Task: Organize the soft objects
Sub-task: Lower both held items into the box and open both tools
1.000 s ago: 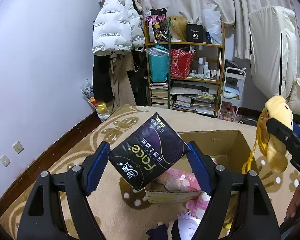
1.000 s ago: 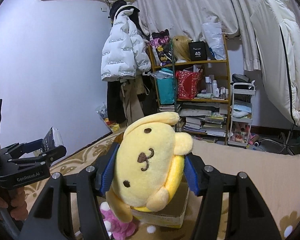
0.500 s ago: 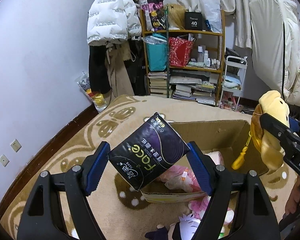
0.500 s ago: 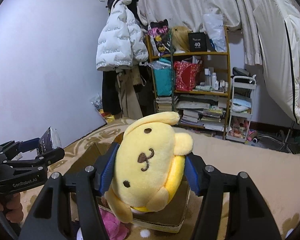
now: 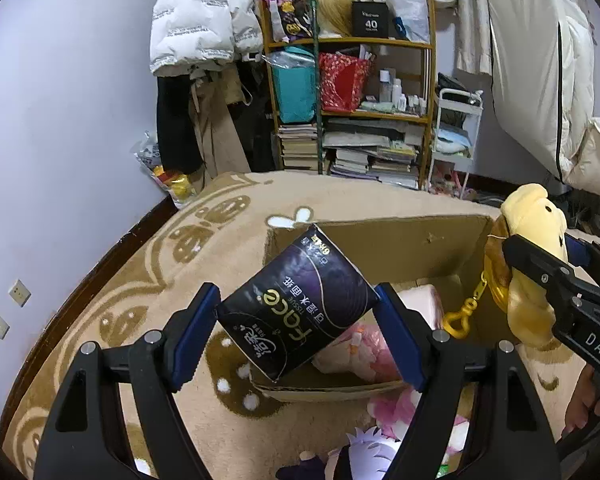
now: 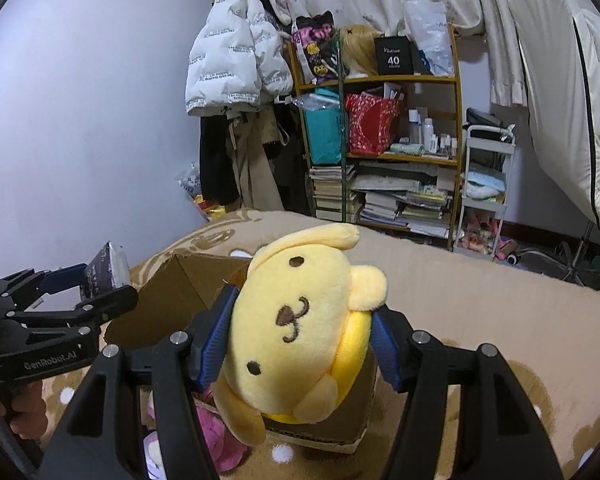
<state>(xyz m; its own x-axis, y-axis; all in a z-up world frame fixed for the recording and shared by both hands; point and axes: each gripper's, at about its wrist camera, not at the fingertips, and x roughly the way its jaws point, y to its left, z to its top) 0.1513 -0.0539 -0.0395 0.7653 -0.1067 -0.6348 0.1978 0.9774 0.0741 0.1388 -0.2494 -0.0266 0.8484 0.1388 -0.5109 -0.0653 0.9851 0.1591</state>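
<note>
Yellow plush dog (image 6: 300, 328) between right gripper (image 6: 300, 344) pads, above cardboard box (image 6: 172, 292)

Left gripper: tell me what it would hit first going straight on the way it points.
Probably the cardboard box: the left gripper, shut on the tissue pack, points down into its open top, likely toward the pink plush inside. Depth is unclear.
</note>
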